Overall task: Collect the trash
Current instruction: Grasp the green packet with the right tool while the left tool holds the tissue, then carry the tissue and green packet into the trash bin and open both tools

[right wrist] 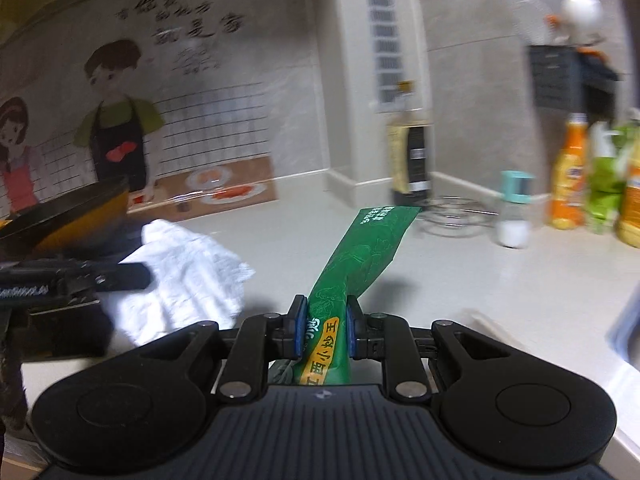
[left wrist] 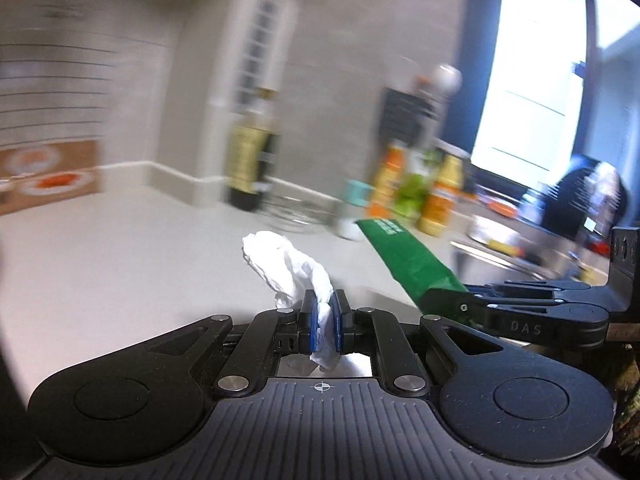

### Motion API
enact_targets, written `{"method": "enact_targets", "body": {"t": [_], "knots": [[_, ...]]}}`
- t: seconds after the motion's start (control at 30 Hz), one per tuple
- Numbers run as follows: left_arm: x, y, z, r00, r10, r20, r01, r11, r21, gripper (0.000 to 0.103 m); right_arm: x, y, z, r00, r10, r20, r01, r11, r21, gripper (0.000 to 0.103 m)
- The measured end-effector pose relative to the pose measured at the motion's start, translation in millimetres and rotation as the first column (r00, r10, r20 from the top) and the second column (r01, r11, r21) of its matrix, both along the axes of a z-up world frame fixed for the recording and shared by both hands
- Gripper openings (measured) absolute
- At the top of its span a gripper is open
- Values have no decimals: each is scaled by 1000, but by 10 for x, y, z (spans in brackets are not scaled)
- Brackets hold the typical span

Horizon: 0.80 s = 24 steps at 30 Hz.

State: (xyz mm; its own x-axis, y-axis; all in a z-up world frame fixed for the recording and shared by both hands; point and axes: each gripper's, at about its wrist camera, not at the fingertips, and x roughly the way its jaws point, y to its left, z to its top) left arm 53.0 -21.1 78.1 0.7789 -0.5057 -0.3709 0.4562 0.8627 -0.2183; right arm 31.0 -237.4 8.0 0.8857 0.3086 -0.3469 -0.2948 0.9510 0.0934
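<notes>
The left tool (left wrist: 324,318) is pinched nearly closed on a crumpled white tissue (left wrist: 288,270), which sticks up above the pale tabletop (left wrist: 120,264). To its right, the right tool (right wrist: 323,330) clamps a green wrapper (right wrist: 360,256) between narrow-set blue pads (right wrist: 301,330), the packet jutting forward over the tabletop. Only the right wrist view shows the cartoon wall sticker (right wrist: 116,120) and a dark pan (right wrist: 68,216) at far left; only the left wrist view shows the bright window (left wrist: 532,68) and the sink (left wrist: 504,248).
</notes>
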Motion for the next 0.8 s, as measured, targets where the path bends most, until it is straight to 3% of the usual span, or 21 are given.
{"method": "enact_targets", "body": {"t": [0.17,0.33,0.6,0.8], "knots": [[-3,-639,-414,987,-146,-62,147,989,6,12,-383,-371,-199,995,-96,-3,96,994,-48,19],[3,-1084,-1116,953,-217,-210,225,974,17,12,-618,-680,-598,988,-131,-83,127,991,-53,19],[26,-1326,-2163,881,-172,-441,238,966,99,11,-581,-867,-1518,936,-106,-335,104,994,-22,19],[187,-1273,-2580,846,-87,-526,203,965,167,11,-385,-910,-2018,882,-76,-464,96,995,19,19]]}}
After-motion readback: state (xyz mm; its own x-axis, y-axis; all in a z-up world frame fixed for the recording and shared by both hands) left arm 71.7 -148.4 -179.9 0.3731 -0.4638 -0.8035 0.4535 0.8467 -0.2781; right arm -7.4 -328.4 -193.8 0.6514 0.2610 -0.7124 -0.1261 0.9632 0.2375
